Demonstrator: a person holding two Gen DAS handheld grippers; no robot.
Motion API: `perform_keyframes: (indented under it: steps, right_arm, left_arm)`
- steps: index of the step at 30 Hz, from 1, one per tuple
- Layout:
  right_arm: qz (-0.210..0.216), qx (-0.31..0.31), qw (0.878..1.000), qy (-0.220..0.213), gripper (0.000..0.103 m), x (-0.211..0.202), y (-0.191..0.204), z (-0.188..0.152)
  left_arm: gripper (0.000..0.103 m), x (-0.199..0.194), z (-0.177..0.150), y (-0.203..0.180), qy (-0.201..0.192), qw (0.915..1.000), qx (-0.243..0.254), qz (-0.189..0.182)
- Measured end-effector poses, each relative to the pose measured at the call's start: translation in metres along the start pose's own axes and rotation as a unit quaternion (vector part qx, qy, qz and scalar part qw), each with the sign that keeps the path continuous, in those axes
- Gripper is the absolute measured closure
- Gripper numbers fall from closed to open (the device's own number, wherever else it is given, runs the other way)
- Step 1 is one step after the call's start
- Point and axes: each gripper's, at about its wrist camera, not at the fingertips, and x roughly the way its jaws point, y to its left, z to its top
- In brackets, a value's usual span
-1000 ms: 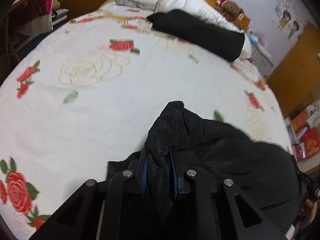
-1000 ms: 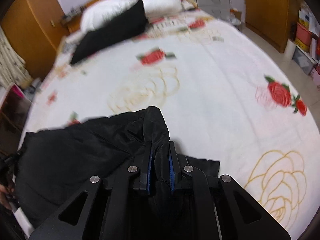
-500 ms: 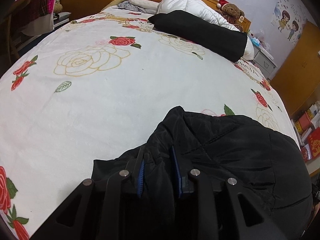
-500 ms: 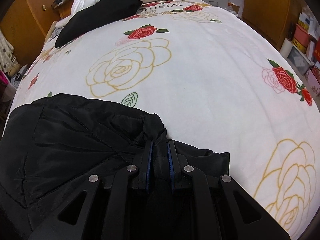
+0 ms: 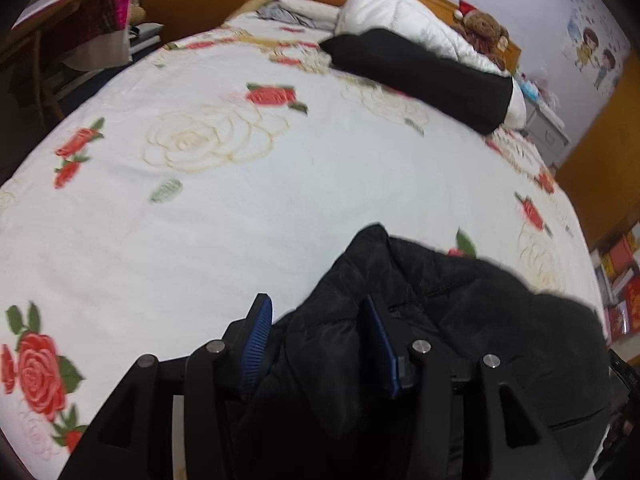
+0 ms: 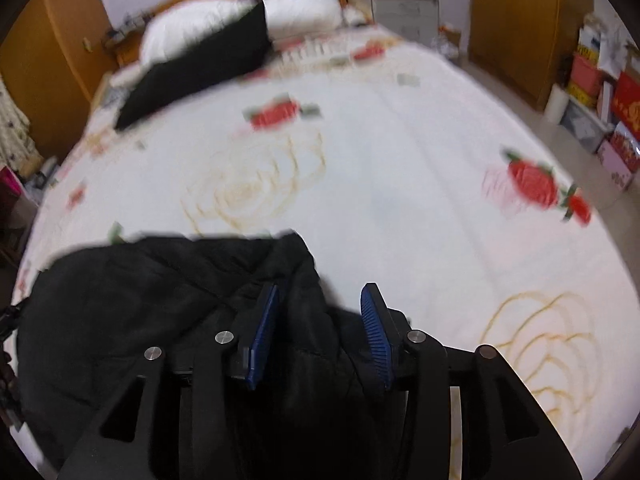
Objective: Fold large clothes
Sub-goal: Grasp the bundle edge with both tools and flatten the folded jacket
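A black padded jacket lies bunched at the near edge of a bed with a white rose-print cover. My left gripper is open, its blue pads spread either side of a fold of the jacket. In the right wrist view the same jacket lies at the lower left. My right gripper is open too, with a fold of jacket loose between its blue pads.
A long black garment lies across white pillows at the headboard, with a teddy bear behind. A chair stands at the left of the bed. Stacked boxes and wooden wardrobes stand to the right.
Both grippers were shut on folds of the jacket; both have now opened and let the cloth go. The jacket rests on the bed.
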Motion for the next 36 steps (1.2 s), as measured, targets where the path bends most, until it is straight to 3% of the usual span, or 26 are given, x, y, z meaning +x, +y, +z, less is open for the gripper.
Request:
perform_keyframes:
  steps: [3,6,9,11,12,13,15,17,23,26,28,31,33,36]
  right_arm:
    - [0.035,-0.009,0.997,-0.064,0.059,-0.050,0.023,0.007]
    - [0.076,-0.056,0.993,-0.078,0.058,-0.070,0.071,-0.002]
    - [0.085,-0.106,0.989,-0.066,0.058,-0.060,0.114,-0.019]
    - [0.062,-0.124,0.990,-0.031,0.058,-0.029,0.129,-0.027]
    - [0.050,-0.125,0.991,-0.010,0.058,-0.009,0.130,-0.030]
    - [0.035,-0.122,0.992,0.000,0.058,0.014,0.125,-0.034]
    - [0.046,-0.100,0.994,0.004,0.058,0.028,0.115,-0.033]
    - [0.049,-0.097,0.994,0.006,0.058,0.041,0.113,-0.032]
    - [0.032,-0.102,0.994,0.008,0.058,0.054,0.113,-0.034]
    - [0.034,-0.104,0.994,0.018,0.058,0.032,0.110,-0.027]
    - [0.046,-0.099,0.994,-0.001,0.058,0.007,0.103,-0.025]
    - [0.060,-0.097,0.992,-0.050,0.058,-0.044,0.085,-0.034]
    - [0.068,-0.090,0.991,-0.066,0.058,-0.067,0.070,-0.047]
    - [0.060,-0.073,0.994,-0.059,0.063,-0.073,0.045,-0.070]
  left_arm:
    - [0.053,-0.038,0.010,-0.012,-0.045,0.9987,0.002,-0.023]
    - [0.053,-0.063,0.006,-0.051,-0.068,0.9937,0.043,-0.078]
    - [0.053,-0.062,-0.014,-0.106,-0.060,0.9821,0.127,-0.125]
    - [0.053,-0.040,-0.030,-0.134,-0.045,0.9757,0.185,-0.109]
    - [0.053,-0.017,-0.038,-0.142,-0.018,0.9751,0.202,-0.090]
    - [0.052,0.004,-0.044,-0.144,0.004,0.9754,0.207,-0.075]
    - [0.051,0.025,-0.048,-0.136,0.006,0.9781,0.191,-0.082]
    - [0.051,0.035,-0.049,-0.131,0.004,0.9811,0.174,-0.085]
    - [0.051,0.050,-0.051,-0.138,0.005,0.9801,0.190,-0.056]
    - [0.052,0.040,-0.043,-0.142,0.025,0.9799,0.192,-0.047]
    - [0.052,0.020,-0.038,-0.138,0.020,0.9812,0.186,-0.050]
    - [0.052,-0.024,-0.041,-0.117,-0.021,0.9802,0.182,-0.074]
    - [0.052,-0.053,-0.050,-0.097,-0.057,0.9783,0.187,-0.068]
    - [0.052,-0.059,-0.063,-0.060,-0.059,0.9829,0.167,-0.049]
